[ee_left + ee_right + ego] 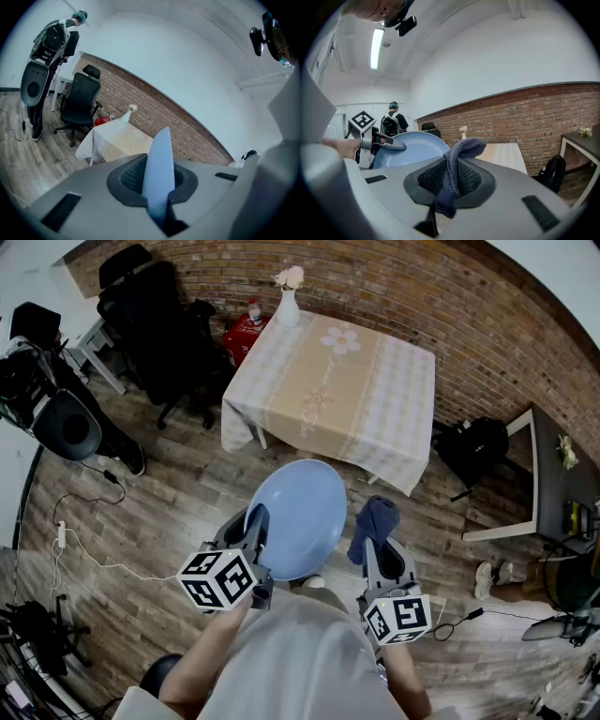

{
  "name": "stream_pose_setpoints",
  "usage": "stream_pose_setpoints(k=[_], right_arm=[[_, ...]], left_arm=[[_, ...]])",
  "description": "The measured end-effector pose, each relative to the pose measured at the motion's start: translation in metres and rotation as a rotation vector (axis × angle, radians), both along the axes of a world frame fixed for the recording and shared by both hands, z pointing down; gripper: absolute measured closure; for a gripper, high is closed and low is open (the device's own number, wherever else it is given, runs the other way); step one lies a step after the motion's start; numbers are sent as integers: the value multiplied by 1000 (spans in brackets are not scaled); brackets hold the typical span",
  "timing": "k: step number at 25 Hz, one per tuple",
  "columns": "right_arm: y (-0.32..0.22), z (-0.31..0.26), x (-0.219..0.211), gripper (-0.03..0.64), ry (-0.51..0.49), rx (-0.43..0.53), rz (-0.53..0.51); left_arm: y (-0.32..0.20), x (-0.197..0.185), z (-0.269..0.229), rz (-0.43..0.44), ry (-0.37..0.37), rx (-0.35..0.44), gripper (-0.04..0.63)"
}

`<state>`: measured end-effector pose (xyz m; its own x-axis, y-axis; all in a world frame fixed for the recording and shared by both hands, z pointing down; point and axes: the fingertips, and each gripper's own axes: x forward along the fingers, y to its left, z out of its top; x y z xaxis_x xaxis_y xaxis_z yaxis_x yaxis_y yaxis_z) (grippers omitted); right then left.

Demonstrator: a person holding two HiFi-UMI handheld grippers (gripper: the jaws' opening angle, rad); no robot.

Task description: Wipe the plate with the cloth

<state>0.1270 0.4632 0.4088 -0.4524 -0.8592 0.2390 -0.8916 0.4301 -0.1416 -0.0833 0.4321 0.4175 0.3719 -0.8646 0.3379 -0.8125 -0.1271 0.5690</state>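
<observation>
Although the head view looks down on both tools, their jaw tips are hard to make out: those of the left gripper (255, 523) sit at the rim of the blue plate (305, 507), and those of the right gripper (373, 542) are buried under the dark blue cloth (375, 519). Both forearms are cut off by the bottom edge. Both grippers are raised side by side in front of the person's chest, marker cubes nearest the camera. The plate hangs in the air over the wooden floor (178, 493), short of the table (328, 390) with the checked cover and the white vase (288, 306). The cloth hangs just beside the plate's right edge; whether they touch cannot be told.

Seen from the left gripper view, the plate is edge-on, a thin blue blade standing upright between the 2 jaws, which are pressed against it from both sides. Its lower rim is lost in the dark slot between them.

From the right gripper view, the jaws are closed on a bunched fold of the cloth, which rises between the pads and flops over at the top. Beyond it, to the left, the plate shows its face, tilted toward this gripper, with the left gripper clamped on its near rim. A person (393, 123) stands far behind, back turned.
</observation>
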Motion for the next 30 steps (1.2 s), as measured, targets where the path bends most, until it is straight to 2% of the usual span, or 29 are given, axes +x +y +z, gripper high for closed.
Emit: stream_pose_setpoints(k=[8, 12, 17, 23, 30], right_arm=[[22, -5, 23, 546, -14, -8, 11], [26, 4, 28, 546, 24, -32, -20], [15, 12, 51, 546, -6, -32, 5], [-46, 16, 60, 546, -24, -50, 5], [-176, 9, 48, 546, -4, -37, -2]], left_arm=[[24, 30, -6, 30, -4, 0, 548], [18, 47, -5, 57, -16, -4, 548], [-2, 72, 4, 99, -33, -26, 548], [-56, 84, 16, 115, -35, -49, 548], [-184, 76, 27, 116, -1, -48, 548]])
